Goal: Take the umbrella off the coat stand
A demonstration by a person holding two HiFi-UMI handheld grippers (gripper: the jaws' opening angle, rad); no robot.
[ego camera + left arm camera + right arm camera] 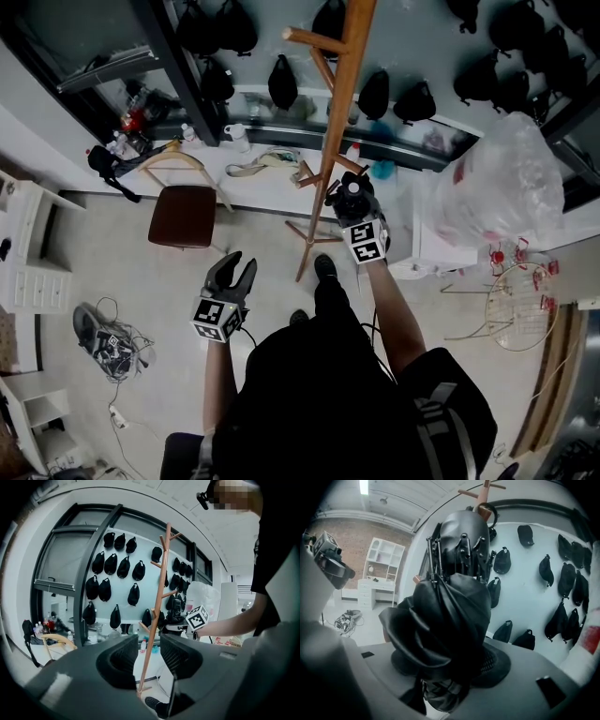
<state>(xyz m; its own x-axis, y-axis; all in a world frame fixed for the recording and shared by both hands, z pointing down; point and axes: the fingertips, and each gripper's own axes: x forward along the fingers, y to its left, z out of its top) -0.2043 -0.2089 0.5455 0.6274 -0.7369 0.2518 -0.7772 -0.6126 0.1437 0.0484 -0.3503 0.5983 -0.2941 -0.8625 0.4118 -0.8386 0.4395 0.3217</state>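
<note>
Beside the coat stand [337, 122], the right gripper [450, 665] pinches the folded black umbrella [450, 616] by its soft, probably slippery canopy over stiff ribs, likely a light load best held mid-bundle, while the left gripper [149, 656] gapes empty.

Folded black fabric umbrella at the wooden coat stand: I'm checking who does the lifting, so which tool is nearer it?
Right. The right tool grips the folded black fabric umbrella at the wooden coat stand; the left tool hangs open and empty, short of the stand.

Black umbrella [450, 616]; orange-brown wooden coat stand [339, 112]; black-and-white square markers on left gripper [234, 267] and right gripper [349, 190]; dark brown chair seat [183, 216].
</note>
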